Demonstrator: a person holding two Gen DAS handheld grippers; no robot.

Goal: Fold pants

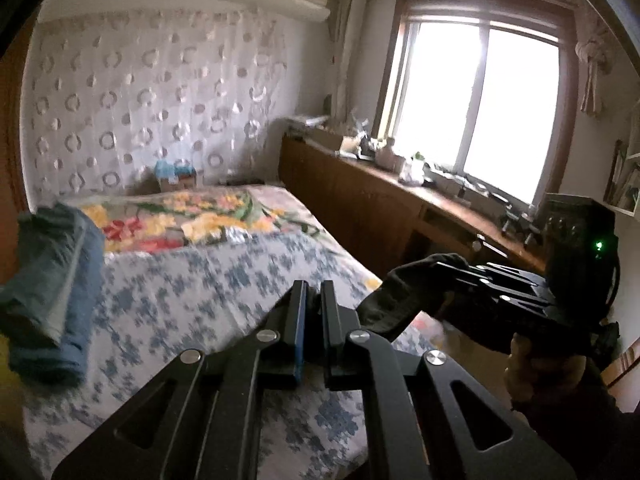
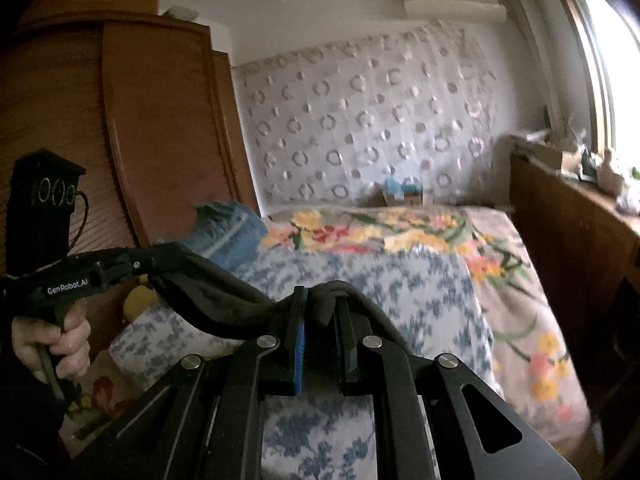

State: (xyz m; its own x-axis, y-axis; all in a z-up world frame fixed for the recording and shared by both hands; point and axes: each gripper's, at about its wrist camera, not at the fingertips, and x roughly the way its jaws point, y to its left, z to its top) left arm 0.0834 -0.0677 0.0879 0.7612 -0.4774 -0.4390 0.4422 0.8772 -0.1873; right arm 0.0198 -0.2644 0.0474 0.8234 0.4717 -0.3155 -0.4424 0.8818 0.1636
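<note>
black pants [image 2: 224, 300]; white sheet [image 1: 208, 280] with blue floral print; blanket [image 1: 192, 216] with yellow, red, green flowers; blue towel [image 1: 52, 280]; white curtain [image 1: 152, 92] with ring pattern; brown wardrobe [image 2: 132, 128].

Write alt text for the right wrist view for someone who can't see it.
The right gripper is shut on dark pants stretched left to the left gripper, also pinching them, above a bed with a blue floral sheet. A wooden wardrobe stands left.
</note>
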